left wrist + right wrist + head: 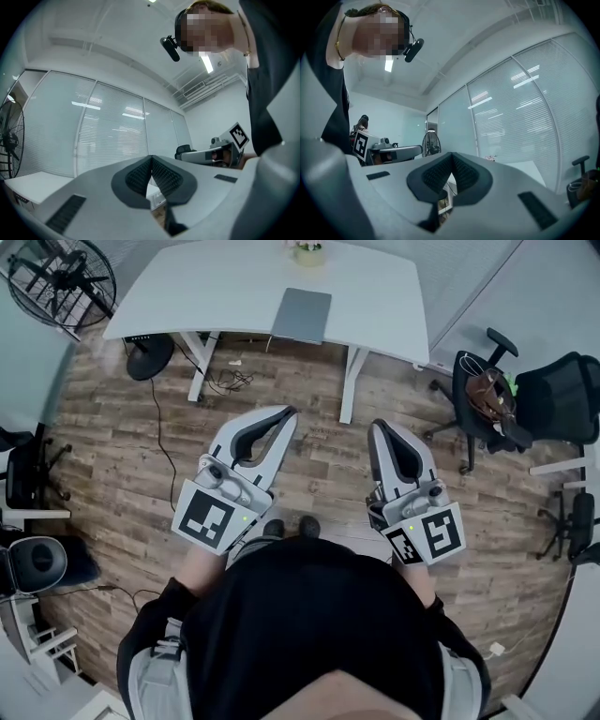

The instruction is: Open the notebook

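Both closed and empty, a person's left gripper (289,413) and right gripper (378,426) hover well short of the white desk (216,287), on whose near middle the flat grey notebook (302,315) lies shut; lifting its front edge will likely want parted jaws.

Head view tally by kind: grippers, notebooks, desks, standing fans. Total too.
Grippers: 2 (left gripper, right gripper)
Notebook: 1, grey, closed, lying on the desk
Desk: 1, white
Fan: 1, at the upper left beside the desk
Total: 5
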